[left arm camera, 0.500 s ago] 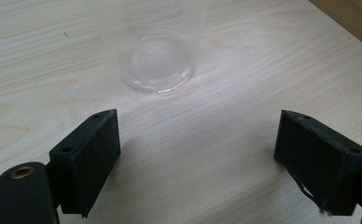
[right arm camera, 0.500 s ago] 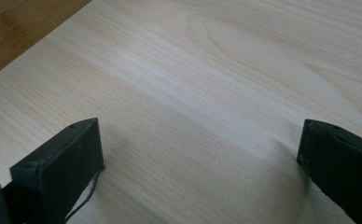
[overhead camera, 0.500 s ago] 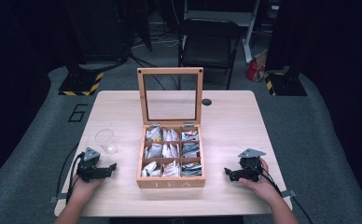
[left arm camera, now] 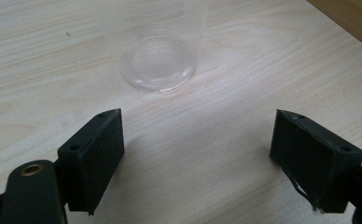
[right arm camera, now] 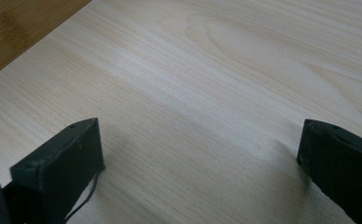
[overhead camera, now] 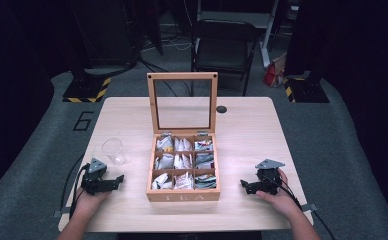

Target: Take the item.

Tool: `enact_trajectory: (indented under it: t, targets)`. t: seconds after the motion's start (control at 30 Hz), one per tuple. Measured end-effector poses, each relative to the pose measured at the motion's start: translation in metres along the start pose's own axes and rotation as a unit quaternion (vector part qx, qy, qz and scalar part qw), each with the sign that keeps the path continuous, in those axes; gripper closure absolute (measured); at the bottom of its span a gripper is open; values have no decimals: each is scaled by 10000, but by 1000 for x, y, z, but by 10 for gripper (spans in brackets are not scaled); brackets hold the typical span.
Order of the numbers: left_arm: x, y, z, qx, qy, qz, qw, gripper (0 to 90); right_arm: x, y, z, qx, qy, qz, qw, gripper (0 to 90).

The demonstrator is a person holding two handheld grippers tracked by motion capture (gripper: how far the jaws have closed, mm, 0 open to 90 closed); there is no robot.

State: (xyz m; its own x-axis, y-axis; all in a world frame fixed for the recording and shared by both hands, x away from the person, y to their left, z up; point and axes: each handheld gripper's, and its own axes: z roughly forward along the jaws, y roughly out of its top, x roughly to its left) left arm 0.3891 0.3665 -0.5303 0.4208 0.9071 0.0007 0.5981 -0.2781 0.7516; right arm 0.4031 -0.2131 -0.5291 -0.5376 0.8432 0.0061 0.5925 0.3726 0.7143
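Observation:
A wooden tea box (overhead camera: 184, 194) stands at the table's middle with its glass lid (overhead camera: 183, 104) raised upright; its compartments hold several tea bags (overhead camera: 182, 162). To its left stands a clear plastic cup (overhead camera: 113, 150), seen close ahead in the left gripper view as the cup (left arm camera: 158, 51). My left gripper (overhead camera: 116, 180) rests on the table below the cup, jaws wide open (left arm camera: 198, 154) and empty. On the right of the box my right gripper (overhead camera: 245, 186) lies on the table, also open (right arm camera: 200, 158) with bare wood between its fingers.
A small dark round spot (overhead camera: 221, 109) sits on the table (overhead camera: 262, 130) behind the box. A black folding chair (overhead camera: 224, 47) stands beyond the far edge. The box's wooden side (right arm camera: 16, 32) is at the upper left of the right gripper view.

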Motion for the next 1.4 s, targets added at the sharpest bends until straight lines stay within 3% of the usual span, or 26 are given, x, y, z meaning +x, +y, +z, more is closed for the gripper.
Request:
enact_trajectory:
  t: [0.37, 0.6, 0.8, 0.93, 1.4]
  targets:
    - [1, 0, -2, 50, -51, 33, 10000, 185, 0, 0, 0, 11, 4, -4, 10000, 0]
    - [3, 2, -6, 88, -66, -142, 9998, 234, 0, 0, 0, 7, -1, 5, 10000, 0]
    - [4, 6, -19, -115, -75, -285, 9995, 263, 0, 0, 0, 10, 2, -5, 10000, 0]
    - [4, 10, -26, -207, -217, -422, 9987, 276, 0, 0, 0, 7, -4, 5, 10000, 0]
    - [-6, 18, -42, -440, -315, -214, 9983, 317, 0, 0, 0, 10, 3, -2, 10000, 0]
